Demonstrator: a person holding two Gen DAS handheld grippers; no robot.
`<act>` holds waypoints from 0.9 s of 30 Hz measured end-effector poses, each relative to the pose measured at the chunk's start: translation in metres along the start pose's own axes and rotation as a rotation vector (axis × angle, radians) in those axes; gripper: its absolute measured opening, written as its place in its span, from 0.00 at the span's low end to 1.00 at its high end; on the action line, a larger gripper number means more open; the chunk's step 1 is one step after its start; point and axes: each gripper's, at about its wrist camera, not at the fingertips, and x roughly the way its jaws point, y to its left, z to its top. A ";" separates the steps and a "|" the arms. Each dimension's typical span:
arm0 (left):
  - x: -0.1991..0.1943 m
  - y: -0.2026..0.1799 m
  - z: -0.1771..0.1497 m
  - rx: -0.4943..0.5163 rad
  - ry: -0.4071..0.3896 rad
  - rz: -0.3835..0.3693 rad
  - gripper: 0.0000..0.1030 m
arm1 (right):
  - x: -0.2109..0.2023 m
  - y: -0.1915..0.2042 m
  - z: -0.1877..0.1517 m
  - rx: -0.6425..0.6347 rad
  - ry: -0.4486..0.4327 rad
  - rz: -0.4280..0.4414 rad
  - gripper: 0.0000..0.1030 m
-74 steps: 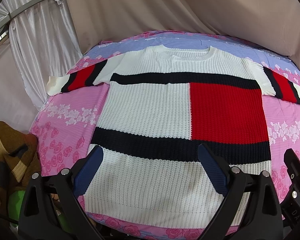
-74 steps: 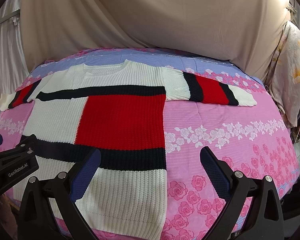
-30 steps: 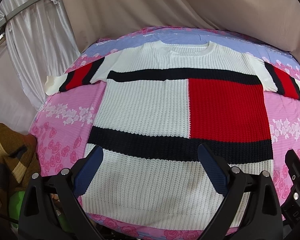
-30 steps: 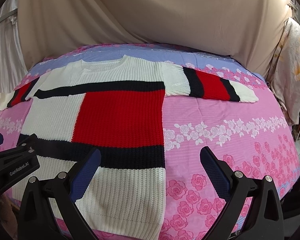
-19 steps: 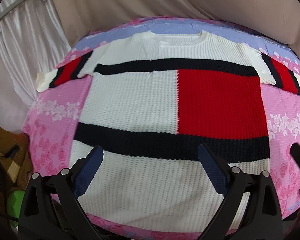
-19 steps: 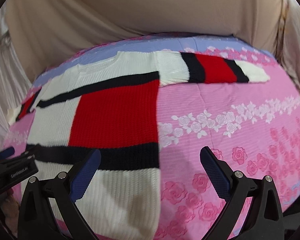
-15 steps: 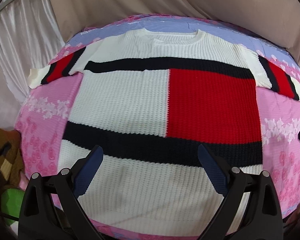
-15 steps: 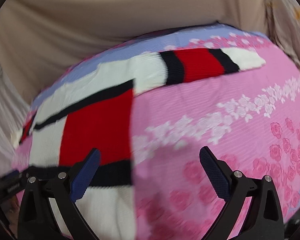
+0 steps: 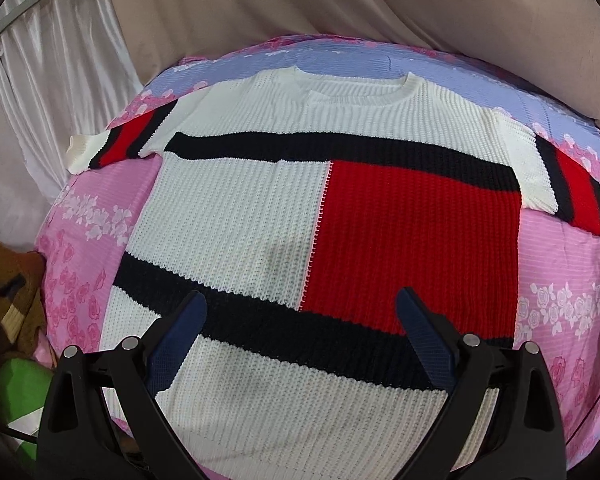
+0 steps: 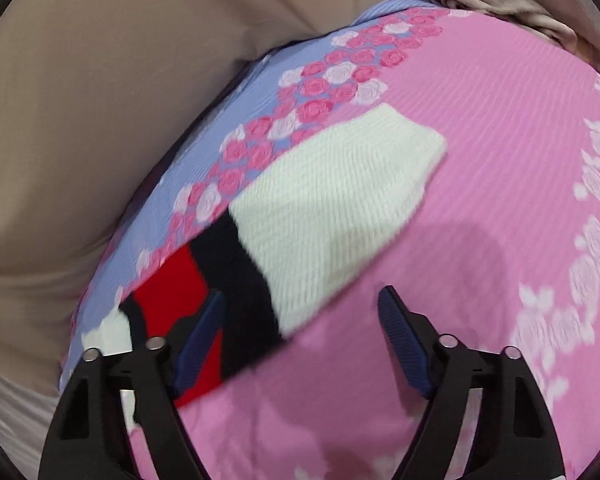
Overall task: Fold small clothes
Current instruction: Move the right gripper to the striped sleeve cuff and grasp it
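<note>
Closer now than half a second ago, the left gripper (image 9: 300, 340) has drifted in over the lower body of the sweater (image 9: 260, 216), so the knit fills more of the left wrist view; its fingers (image 9: 180, 336) stand spread wide, hovering above the dark band near the hem with nothing between them. One sweater lies flat and face up on the bed (image 9: 92, 184), neck away from the camera, both sleeves stretched out to the sides: the left sleeve (image 9: 116, 148) over the pink and lilac flowered sheet, the right sleeve (image 9: 572, 192) running off the frame edge. Beside the bed, low at the left, sits a heap of brown cloth (image 9: 4, 280) and something green (image 9: 20, 388) (too cropped to name). Turning to the right wrist view, the change is far larger: the right gripper (image 10: 300, 340) has swung away from the body of the garment and out to the right sleeve (image 10: 320, 208), which now fills the middle of a slightly blurred frame, white cuff farthest out. Its two fingers (image 10: 404, 344) are apart, the left one just over the red and dark stripes, the other over bare sheet (image 10: 500, 160). That reads as the start of the first fold, the sleeve about to be pinched and brought across. Count: one sweater, two sleeves, two grippers, both empty.
</note>
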 end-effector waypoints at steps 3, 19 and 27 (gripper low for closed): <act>0.002 0.003 0.000 -0.004 0.006 0.010 0.91 | 0.014 0.009 0.006 0.006 0.045 0.035 0.09; 0.026 0.113 0.014 -0.160 0.013 -0.016 0.91 | -0.021 0.396 -0.140 -0.532 0.181 0.596 0.09; 0.058 0.195 0.027 -0.243 0.058 -0.056 0.91 | 0.010 0.471 -0.331 -0.933 0.308 0.428 0.31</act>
